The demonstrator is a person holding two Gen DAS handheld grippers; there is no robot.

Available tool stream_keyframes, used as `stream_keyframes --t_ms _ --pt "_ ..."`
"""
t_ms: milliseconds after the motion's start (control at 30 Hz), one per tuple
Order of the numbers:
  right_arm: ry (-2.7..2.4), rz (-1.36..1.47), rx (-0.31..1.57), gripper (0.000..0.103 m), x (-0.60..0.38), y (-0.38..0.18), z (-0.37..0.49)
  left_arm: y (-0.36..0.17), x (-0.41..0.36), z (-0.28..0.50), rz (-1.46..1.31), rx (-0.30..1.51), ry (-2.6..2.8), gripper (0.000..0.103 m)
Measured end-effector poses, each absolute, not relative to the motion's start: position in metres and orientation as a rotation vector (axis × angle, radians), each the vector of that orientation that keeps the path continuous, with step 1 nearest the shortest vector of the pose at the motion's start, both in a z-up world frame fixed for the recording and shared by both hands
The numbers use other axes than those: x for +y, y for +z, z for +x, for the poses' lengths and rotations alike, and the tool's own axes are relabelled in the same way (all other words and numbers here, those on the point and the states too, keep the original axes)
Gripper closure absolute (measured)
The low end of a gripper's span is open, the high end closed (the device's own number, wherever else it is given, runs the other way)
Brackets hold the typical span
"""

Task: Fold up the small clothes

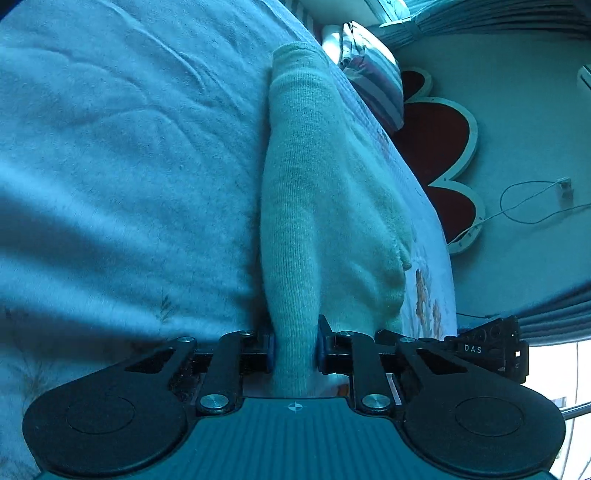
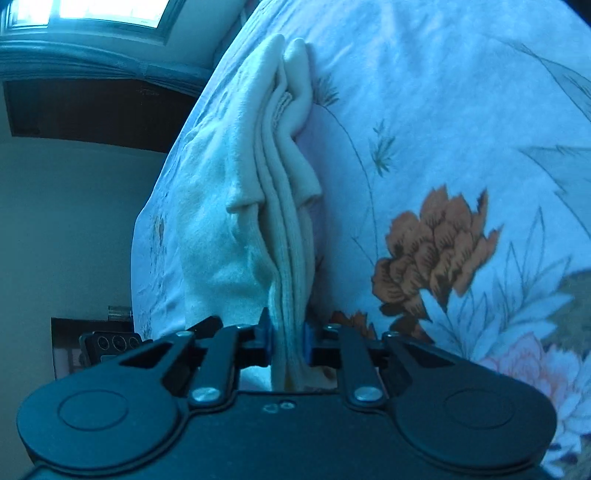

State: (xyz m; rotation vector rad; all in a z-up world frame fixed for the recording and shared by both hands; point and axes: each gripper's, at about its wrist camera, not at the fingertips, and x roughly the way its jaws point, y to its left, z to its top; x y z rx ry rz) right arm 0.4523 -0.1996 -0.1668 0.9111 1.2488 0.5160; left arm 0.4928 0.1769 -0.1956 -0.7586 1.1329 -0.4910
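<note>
Gripping one end of a small pale knitted garment (image 1: 295, 206), the left gripper (image 1: 295, 349) has its blue-padded jaws pressed narrowly against the fabric. The garment stretches away from it, lying along a pale fleecy bedspread (image 1: 110, 155). In the right wrist view, the right gripper (image 2: 288, 345) pinches several bunched folds of the same pale garment (image 2: 280, 192) between closed jaws, over a floral bedsheet with orange blossoms (image 2: 436, 243). A red, cream-edged scalloped headboard (image 1: 439, 147) stands beyond.

I am in a bedroom at home: a floral bedspread (image 2: 461, 184) beneath my fingers, a striped pillow (image 1: 373, 74) and scalloped headboard (image 1: 439, 147) beyond them, curtains (image 1: 498, 22) above.
</note>
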Motion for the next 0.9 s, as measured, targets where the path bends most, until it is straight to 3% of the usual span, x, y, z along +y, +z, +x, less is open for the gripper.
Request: stream_keyframes --t_ms 100,167,233,400,500,533,600,800,900 --pt "0.481 0.817 1.227 0.088 -0.198 -0.162 0.436 -0.184 0.168 0.470 -0.626 1.049 -0.443 0.081" --pt "0.484 0.769 1.193 0.086 -0.202 -0.158 0.429 -0.177 0.159 0.451 -0.533 0.997 -0.404 0.074" --pt "0.461 0.735 1.172 0.080 -0.204 -0.151 0.415 -0.169 0.149 0.425 -0.480 0.941 -0.367 0.055" --pt "0.405 0.594 1.092 0.057 -0.213 -0.126 0.373 -0.139 0.121 0.363 -0.252 0.808 -0.232 0.028" --pt "0.384 0.509 0.994 0.051 -0.216 -0.102 0.340 -0.112 0.117 0.333 -0.209 0.728 -0.161 0.009" --pt "0.381 0.482 0.963 0.044 -0.217 -0.093 0.331 -0.105 0.121 0.324 -0.202 0.710 -0.140 0.003" --pt "0.364 0.425 0.891 0.029 -0.213 -0.076 0.314 -0.092 0.121 0.316 -0.183 0.696 -0.119 0.001" --pt "0.368 0.271 0.667 0.024 -0.201 -0.021 0.254 -0.044 0.110 0.248 -0.139 0.570 -0.078 0.001" --pt "0.337 0.161 0.582 0.014 -0.198 0.000 0.210 -0.020 0.090 0.201 -0.136 0.527 -0.081 0.000"
